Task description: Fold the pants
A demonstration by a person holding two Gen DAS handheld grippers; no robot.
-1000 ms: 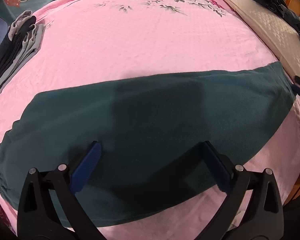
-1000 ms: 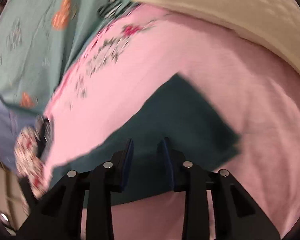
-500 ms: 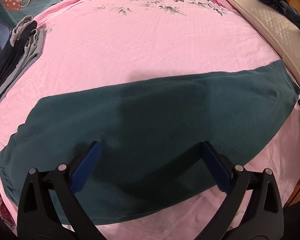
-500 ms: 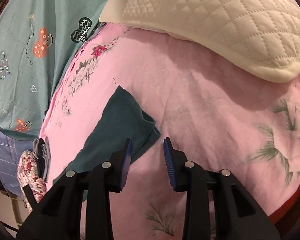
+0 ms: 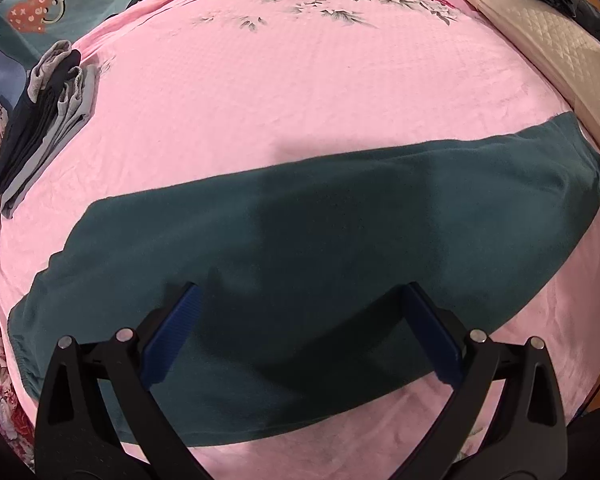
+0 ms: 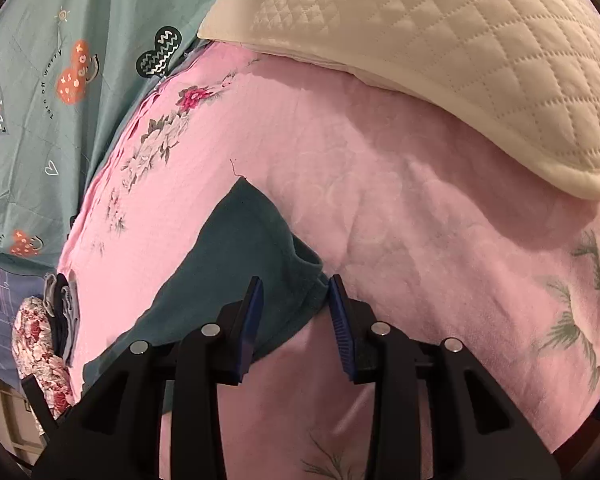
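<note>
A: Starting at the far left of the left wrist view, what lies there?

B: Folded grey and dark clothes (image 5: 46, 120) sit stacked near the bed's edge, well apart from the pants (image 5: 300, 248). The pants, dark teal, stretch in a long flat band across the pink bedspread (image 5: 300, 100).

A: And the left tool (image 5: 300, 304)?

B: It hangs above the middle of the pants, jaws spread wide, gripping nothing. Its blue pads (image 5: 172, 332) show no cloth between them.

A: What shows at the right edge of that view?

B: A quilted cream pillow (image 5: 548, 40) along the bedspread's far side, and one end of the pants reaching close to it. Only a sliver of something dark shows there.

A: Does the right wrist view add anything?

B: Yes. At its left is a teal sheet (image 6: 60, 80) printed with hearts, which the left view only clips. Then the pants (image 6: 236, 264) show their end up close, with a hemmed opening and a loose thread at the corner. The right tool (image 6: 294, 292) sits at that end, jaws partly apart and released; the hem corner lies between the pads (image 6: 252, 320) without being pinched, as far as I can tell.

A: And to the right?

B: Bare pink bedspread (image 6: 420, 220), with the pillow (image 6: 460, 60) above it, much larger here.
</note>
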